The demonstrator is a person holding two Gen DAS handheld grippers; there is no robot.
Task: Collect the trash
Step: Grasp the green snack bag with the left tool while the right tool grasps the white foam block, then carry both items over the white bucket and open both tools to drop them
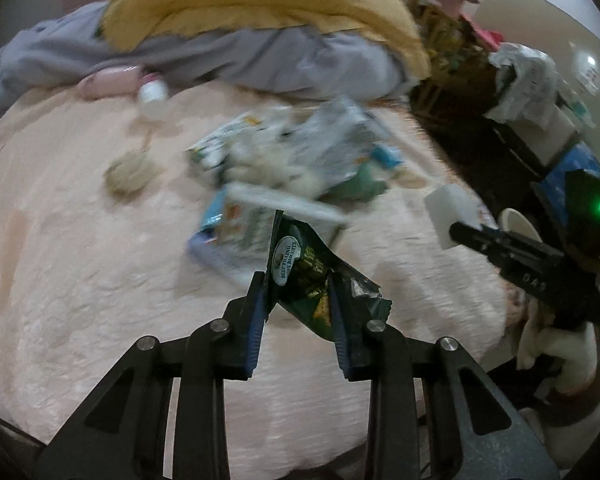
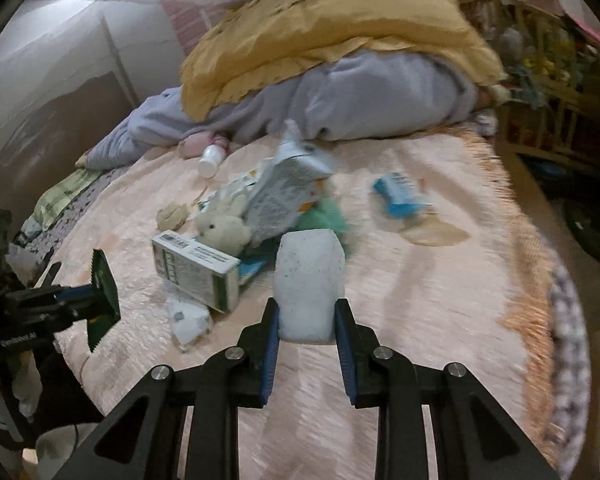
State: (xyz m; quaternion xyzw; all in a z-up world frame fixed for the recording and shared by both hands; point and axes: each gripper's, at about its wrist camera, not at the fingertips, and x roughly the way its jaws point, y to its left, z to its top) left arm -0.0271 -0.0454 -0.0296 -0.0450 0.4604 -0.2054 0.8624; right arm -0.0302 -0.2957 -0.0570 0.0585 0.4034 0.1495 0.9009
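Left tongs [image 1: 298, 294]: clamped on a green biscuit wrapper [image 1: 300, 264], lifted clear of the bed [image 1: 80, 280] for carrying off. Right tongs [image 2: 306, 320]: pinching a white foam block [image 2: 310, 280], likewise raised. Remaining litter: cartons [image 2: 196, 268], wrappers, piled mid-bed beside a toy rabbit [image 2: 224, 228].

The wrapper [image 1: 300, 276] is dark green with a white oval label and yellow-green print. The block [image 2: 309, 286] is white with fine dark specks. The gripper [image 2: 306, 312] has black arms and blue pads [image 2: 270, 344]. The bedspread [image 2: 400, 280] is pale pink with an orange fringe [image 2: 528, 320]. The pillow [image 2: 332, 28] is mustard yellow; the blanket [image 2: 364, 100] under it is grey-lilac. The carton [image 2: 196, 272] is white with green print and a black barcode. The toy [image 2: 224, 228] is cream. The bottle [image 2: 211, 160] is white. The packet [image 2: 400, 196] is blue and white.
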